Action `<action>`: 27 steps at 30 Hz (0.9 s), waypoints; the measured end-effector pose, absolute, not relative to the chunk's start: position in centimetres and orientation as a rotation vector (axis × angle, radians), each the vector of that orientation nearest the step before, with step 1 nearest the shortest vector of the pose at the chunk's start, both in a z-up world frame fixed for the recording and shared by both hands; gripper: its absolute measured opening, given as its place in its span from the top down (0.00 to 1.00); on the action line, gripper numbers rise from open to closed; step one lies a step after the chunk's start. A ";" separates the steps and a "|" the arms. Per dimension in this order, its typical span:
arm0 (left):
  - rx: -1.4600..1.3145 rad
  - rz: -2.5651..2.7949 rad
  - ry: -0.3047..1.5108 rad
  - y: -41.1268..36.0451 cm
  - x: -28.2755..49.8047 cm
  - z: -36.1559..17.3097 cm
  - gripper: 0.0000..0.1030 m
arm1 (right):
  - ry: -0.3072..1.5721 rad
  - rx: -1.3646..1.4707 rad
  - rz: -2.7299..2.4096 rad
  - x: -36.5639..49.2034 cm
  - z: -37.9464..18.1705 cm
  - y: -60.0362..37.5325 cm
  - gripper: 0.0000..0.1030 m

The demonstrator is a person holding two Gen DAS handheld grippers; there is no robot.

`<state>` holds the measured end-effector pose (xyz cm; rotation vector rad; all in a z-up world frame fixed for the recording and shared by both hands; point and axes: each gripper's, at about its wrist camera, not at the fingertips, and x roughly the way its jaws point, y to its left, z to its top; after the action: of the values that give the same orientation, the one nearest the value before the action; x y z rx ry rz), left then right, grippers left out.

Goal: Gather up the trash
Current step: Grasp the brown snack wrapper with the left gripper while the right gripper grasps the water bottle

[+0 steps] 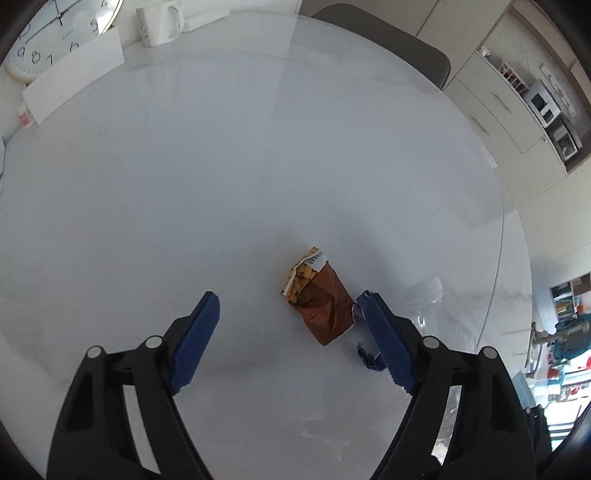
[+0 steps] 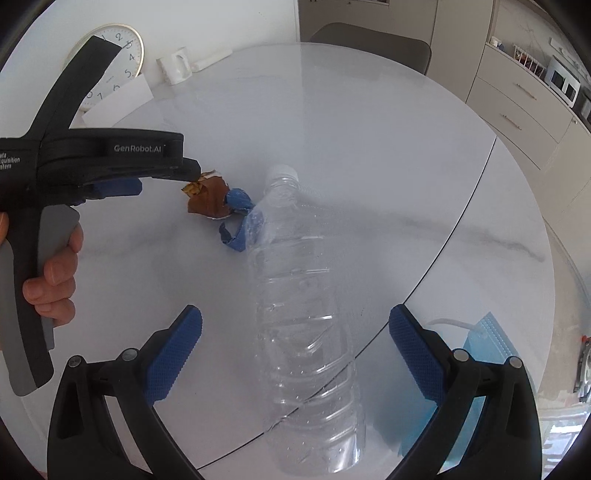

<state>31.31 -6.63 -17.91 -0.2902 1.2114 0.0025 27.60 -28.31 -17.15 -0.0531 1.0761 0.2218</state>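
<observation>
A crumpled brown snack wrapper (image 1: 321, 302) lies on the white table between the fingers of my left gripper (image 1: 288, 297). The jaws stand apart, with the right pad (image 1: 384, 339) close beside the wrapper. A torn blue scrap (image 1: 369, 358) lies next to that pad. A clear plastic bottle (image 2: 303, 295) lies with its white cap pointing away, between the wide-apart fingers of my right gripper (image 2: 295, 314); neither pad touches it. The right wrist view also shows the left gripper (image 2: 166, 181) over the wrapper (image 2: 208, 201), and the blue scrap (image 2: 236, 201).
A round glass top (image 2: 369, 129) covers the marble table. A clock (image 1: 40, 44), a white card (image 1: 74, 74) and a white mug (image 1: 162, 26) stand at the far left edge. A grey chair (image 2: 369, 40) is behind. A blue face mask (image 2: 484, 339) lies at the right.
</observation>
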 end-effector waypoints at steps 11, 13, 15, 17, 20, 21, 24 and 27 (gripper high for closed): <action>-0.481 0.118 1.309 -8.2 34.7 -20.5 0.45 | 1.100 -0.055 0.224 30.3 -19.0 -28.8 0.02; -0.488 0.141 1.315 -8.6 34.9 -20.7 0.51 | 1.104 -0.056 0.225 30.7 -19.3 -28.8 0.02; -0.491 0.151 1.320 -9.0 35.2 -20.8 0.56 | 1.109 -0.055 0.236 30.8 -19.4 -28.7 0.02; -0.495 0.165 1.325 -9.1 35.3 -20.8 0.64 | 1.109 -0.061 0.245 31.0 -19.5 -28.6 0.02; -0.508 0.173 1.340 -9.1 35.5 -20.7 0.67 | 1.110 -0.081 0.249 31.0 -19.7 -28.3 0.06; -0.519 0.171 1.340 -9.0 35.4 -20.7 0.67 | 1.112 -0.085 0.251 31.0 -19.7 -28.3 0.09; -0.538 0.158 1.337 -9.0 35.3 -20.6 0.71 | 1.125 -0.078 0.259 31.3 -20.0 -28.3 0.13; -0.552 0.140 1.343 -8.7 35.3 -20.7 0.72 | 1.135 -0.064 0.266 31.4 -20.1 -28.3 0.20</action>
<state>35.31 -8.72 -20.70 -0.5524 1.3427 0.1399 31.37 -28.30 -20.07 -0.0635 1.1347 0.2663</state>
